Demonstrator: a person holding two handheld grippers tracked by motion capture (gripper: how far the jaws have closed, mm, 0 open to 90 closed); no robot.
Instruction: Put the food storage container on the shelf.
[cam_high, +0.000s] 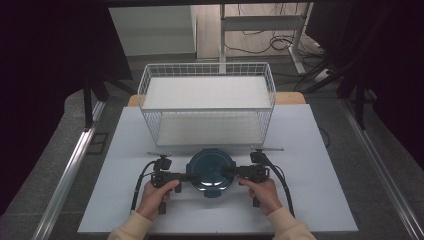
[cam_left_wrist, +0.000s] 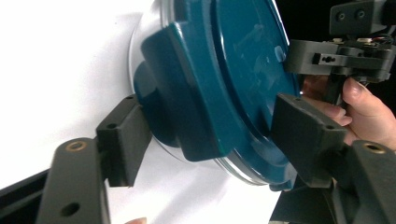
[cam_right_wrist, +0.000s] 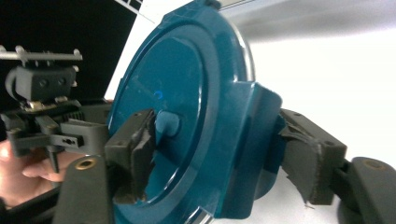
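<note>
A round teal container (cam_high: 211, 170) with a clip-on lid lies on the white board near the front edge. My left gripper (cam_high: 194, 177) holds its left side, and in the left gripper view the two pads (cam_left_wrist: 123, 140) sit either side of the container's (cam_left_wrist: 224, 70) side latch, pressing on it. My right gripper (cam_high: 226, 171) holds the opposite side. In the right gripper view one pad (cam_right_wrist: 135, 149) lies on the lid (cam_right_wrist: 177, 93) and the other is under the side latch. Both grippers lie level, pointing at each other.
A white wire basket (cam_high: 145, 80) with a white shelf inside stands just behind the container. The white board (cam_high: 300, 200) has free room left and right of the hands. Dark curtains and metal rails flank the table.
</note>
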